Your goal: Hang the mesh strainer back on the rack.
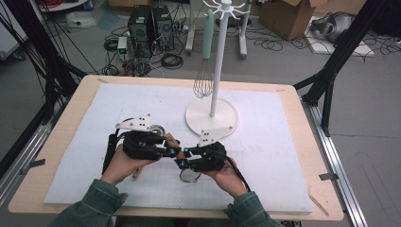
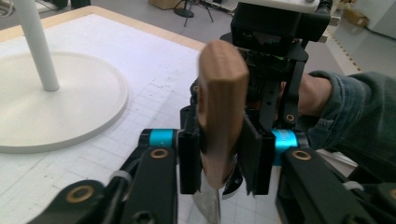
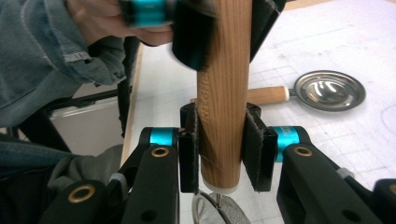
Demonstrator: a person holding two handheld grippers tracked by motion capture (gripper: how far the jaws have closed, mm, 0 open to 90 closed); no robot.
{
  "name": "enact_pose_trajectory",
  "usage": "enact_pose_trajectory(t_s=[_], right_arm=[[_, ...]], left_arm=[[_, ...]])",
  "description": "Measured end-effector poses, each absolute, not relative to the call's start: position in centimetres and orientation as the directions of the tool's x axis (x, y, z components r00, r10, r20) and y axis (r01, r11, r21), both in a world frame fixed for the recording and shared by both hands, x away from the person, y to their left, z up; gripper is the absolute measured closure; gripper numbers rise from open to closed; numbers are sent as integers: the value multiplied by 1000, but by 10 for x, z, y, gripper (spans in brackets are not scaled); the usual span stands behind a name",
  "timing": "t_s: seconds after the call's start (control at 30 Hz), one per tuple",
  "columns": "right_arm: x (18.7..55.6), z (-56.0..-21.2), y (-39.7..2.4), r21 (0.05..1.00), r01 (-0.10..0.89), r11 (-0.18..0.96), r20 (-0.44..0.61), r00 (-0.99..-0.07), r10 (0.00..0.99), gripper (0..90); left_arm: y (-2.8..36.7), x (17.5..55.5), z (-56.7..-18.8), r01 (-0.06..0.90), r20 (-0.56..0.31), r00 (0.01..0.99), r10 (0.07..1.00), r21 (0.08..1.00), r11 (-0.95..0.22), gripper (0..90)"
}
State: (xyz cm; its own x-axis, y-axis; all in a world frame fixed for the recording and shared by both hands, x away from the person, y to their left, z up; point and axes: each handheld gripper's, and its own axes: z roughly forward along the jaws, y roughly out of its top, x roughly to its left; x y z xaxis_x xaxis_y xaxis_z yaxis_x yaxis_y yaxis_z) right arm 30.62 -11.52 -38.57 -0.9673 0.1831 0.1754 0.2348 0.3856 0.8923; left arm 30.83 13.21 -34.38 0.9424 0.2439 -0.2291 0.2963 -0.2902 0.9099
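A small strainer with a round wooden handle and a wire mesh bowl is held above the mat between both grippers. My right gripper is shut on the handle close to the mesh. My left gripper is shut on the same handle nearer its rounded free end. In the high view the left gripper and right gripper meet tip to tip near the front of the mat, with the strainer ring below them.
A metal spoon with a wooden handle lies on the white mat behind the left gripper. A white utensil stand stands mid-table with a whisk hanging from its top. Cables and boxes lie on the floor beyond the table.
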Motion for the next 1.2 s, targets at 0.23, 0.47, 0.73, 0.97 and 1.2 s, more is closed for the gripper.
enact_pose_trajectory(t_s=[0.23, 0.47, 0.73, 0.97, 1.2], right_arm=[[308, -383, -124, 890, 263, 372, 185, -955, 233, 705], [314, -378, -146, 896, 286, 340, 184, -935, 303, 705], [323, -362, -166, 906, 308, 291, 189, -909, 371, 705], [334, -339, -180, 918, 303, 256, 186, -899, 397, 705], [345, -315, -188, 926, 289, 242, 167, -890, 425, 705]], left_arm=[[149, 304, -339, 290, -204, 934, 292, 912, -290, 551], [165, 296, -342, 274, -154, 920, 360, 910, -312, 475], [180, 291, -350, 271, -126, 903, 411, 908, -318, 367], [198, 287, -356, 280, -123, 884, 450, 912, -300, 314], [211, 283, -361, 291, -122, 863, 490, 913, -285, 271]])
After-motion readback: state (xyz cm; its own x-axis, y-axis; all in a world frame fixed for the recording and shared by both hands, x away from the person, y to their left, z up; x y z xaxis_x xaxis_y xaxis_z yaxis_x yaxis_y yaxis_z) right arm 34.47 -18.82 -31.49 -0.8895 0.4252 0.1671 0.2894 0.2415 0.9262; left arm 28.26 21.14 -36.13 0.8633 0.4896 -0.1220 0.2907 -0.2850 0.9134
